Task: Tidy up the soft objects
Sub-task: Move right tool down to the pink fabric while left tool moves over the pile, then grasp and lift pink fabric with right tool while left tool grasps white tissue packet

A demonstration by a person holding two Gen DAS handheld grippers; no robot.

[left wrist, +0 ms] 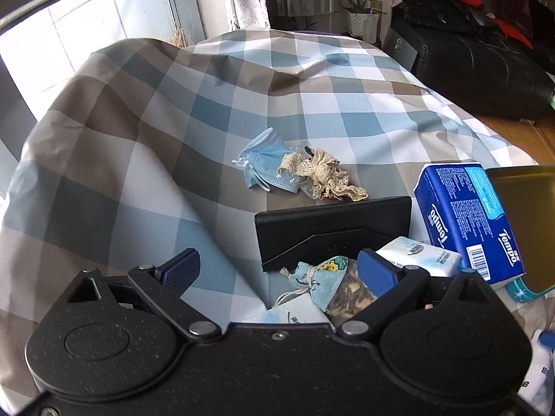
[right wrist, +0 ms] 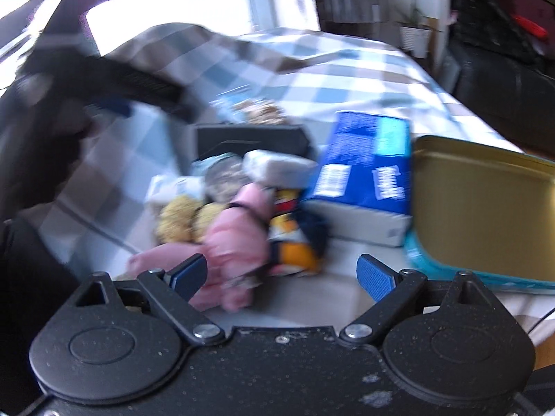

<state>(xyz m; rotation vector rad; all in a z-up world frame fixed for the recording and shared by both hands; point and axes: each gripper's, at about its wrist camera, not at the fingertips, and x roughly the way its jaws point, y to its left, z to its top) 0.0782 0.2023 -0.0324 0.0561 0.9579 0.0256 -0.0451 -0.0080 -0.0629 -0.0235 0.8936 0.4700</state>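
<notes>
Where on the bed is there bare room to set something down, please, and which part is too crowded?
The checked cover lies bare left of the blue face mask and lace cloth, and beyond them toward the far edge. It is crowded on the right, where the black case, sachet, Tempo tissue pack and gold tin cluster.

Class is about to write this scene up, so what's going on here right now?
Someone is sorting soft items on a checked cloth. The left hand-held gripper hangs open by a sachet; the right hand-held gripper is open near a pink toy. Neither holds anything. A mask and lace lie farther off.
</notes>
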